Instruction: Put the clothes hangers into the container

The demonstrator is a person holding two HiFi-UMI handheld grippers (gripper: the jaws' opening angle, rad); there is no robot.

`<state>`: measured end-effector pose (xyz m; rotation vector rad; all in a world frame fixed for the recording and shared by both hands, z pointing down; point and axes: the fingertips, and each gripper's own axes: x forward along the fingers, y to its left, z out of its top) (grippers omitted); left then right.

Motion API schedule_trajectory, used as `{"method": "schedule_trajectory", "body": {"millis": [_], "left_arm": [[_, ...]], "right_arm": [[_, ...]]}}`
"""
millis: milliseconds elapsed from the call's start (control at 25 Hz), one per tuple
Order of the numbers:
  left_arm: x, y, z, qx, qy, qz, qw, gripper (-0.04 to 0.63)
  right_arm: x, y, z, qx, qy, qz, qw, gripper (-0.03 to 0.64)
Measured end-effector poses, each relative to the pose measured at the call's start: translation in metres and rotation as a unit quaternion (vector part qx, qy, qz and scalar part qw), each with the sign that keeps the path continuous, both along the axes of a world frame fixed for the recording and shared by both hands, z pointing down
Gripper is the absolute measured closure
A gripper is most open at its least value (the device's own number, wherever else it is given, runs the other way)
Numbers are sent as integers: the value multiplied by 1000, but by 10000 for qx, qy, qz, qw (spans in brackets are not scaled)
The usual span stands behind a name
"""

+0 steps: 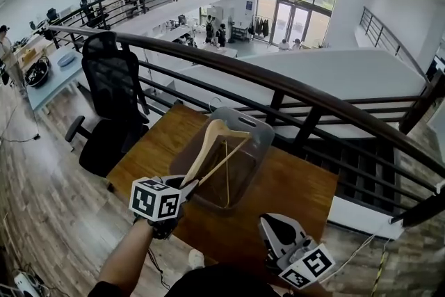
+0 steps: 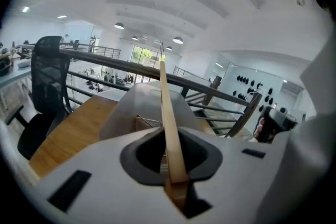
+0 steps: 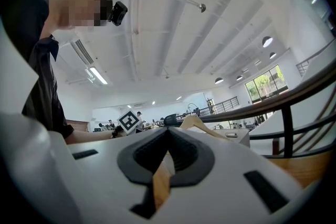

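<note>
Left jaws: the left gripper point(image 1: 182, 187) is clamped narrow on one end of the wooden hanger point(image 1: 208, 144). In the left gripper view I see the jaws pinching the arm from both sides.
Right jaws: the right gripper point(image 1: 272, 225) has its jaws pressed together and I see nothing held. A sliver of wood tone shows in the gap; I can't tell what it is.
Hanger: centre of the head view. It slants up from the gripped end at lower left, with the far part over the open top of the container point(image 1: 256, 141). I can't tell whether it touches inside.
Container: clear plastic bin, centre frame, on the wooden table point(image 1: 306, 184), at the table's far side by the railing point(image 1: 292, 88).
Right gripper place: bottom of the head view, right of centre, at the near table edge and apart from the container.
Chair: black office chair point(image 1: 111, 90), upper left, beside the table's left edge.
Railing: dark bars running diagonally from upper left to right edge.
</note>
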<state>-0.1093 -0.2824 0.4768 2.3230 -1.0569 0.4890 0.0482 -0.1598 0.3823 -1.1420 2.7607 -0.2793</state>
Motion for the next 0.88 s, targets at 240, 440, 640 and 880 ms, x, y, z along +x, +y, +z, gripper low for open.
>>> {"method": "schedule_trajectory", "body": {"millis": [240, 440, 640, 880], "left_arm": [[14, -26, 19, -309, -447, 368, 9978, 543], [41, -33, 32, -822, -196, 643, 9943, 543], [49, -39, 42, -796, -929, 925, 9882, 543], [58, -48, 54, -813, -1284, 1212, 9809, 543]], "right_arm": [[11, 0, 1, -26, -33, 260, 9997, 621], [26, 2, 0, -65, -72, 444, 9990, 621], [38, 3, 0, -103, -102, 588, 9982, 621], [42, -4, -1, -123, -116, 667, 9976, 621]]}}
